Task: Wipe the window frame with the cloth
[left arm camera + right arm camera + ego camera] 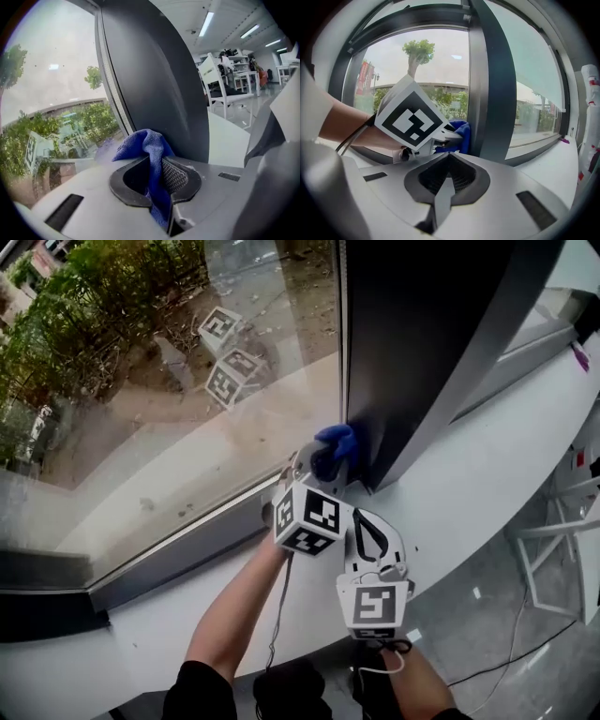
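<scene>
Tightly, left gripper (157, 168) pinches crumpled blue cloth (143, 143) by matte dark frame (159, 84); right gripper (447, 164) closed, empty.

The left gripper (325, 463) is held forward at the end of an outstretched, bare left forearm (234, 610). Its marker cube (307, 518) is turned up toward the head camera. Its jaws are closed on a blue cloth (146, 146), a fold of which is pinched between them and bunched above the tips. The right gripper (362, 521) is held just behind and to the right of the left one, with its nose close to the left cube. Its jaws are pressed together with nothing between them. The right wrist (417, 681) is seen only below that gripper's own cube, and dark sleeves (202, 695) are seen at the lower edge.
</scene>
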Demonstrator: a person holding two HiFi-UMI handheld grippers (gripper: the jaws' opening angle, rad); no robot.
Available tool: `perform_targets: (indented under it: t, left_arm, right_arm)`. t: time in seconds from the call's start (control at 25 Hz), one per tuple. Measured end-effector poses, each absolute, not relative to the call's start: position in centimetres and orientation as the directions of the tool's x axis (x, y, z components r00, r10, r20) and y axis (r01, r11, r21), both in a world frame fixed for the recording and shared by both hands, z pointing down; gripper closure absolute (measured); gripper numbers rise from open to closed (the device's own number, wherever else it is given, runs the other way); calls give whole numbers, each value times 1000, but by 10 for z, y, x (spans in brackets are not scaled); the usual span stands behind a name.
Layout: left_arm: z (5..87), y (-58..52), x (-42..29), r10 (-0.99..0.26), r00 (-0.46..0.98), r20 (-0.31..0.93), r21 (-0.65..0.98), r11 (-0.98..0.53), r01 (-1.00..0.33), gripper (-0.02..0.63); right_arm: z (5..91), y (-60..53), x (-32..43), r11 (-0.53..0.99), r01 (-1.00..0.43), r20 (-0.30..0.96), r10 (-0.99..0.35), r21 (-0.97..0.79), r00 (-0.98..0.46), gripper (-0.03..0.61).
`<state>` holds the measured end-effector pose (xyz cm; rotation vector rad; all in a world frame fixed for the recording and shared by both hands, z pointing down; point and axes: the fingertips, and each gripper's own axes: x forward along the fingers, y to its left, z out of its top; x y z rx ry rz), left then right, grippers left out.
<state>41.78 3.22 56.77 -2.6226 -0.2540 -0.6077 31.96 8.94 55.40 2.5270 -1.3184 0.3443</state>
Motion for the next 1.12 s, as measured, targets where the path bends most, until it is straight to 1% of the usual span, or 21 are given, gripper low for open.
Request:
perform_targets:
  t: [0.12,0.24,0.4,0.68,0.84,1.04,1.12]
  left_arm:
    - [543,34,415,96,896,434,-360,-893,270,563]
    - [518,31,418,96,890,446,-338,-903,267,563]
    - [487,32,416,86,891,445,-313,-918,245,563]
    - [441,33,416,75,897,436,-304,-926,225,563]
    - [417,30,415,74,915,396,-288,-936,200,563]
    - [397,30,415,44,926,376,-257,-955,149,563]
    - [391,30,415,27,922,386,-250,-959,133,563]
  right_arm:
    - [525,100,317,-541,-829,326,-765,143,555,572]
    - [483,100,323,-555,-818,295,-764,154,574,572]
    - [435,99,326,-563,-813,288,-762,145,579,572]
    - [363,98,340,-598,-790,242,-753,137,612,572]
    - [339,92,343,-598,-789,246,-751,139,613,572]
    - [317,97,341,-582,-799,286,-748,154,600,572]
    - [307,101,340,-578,-802,291,-749,155,596,572]
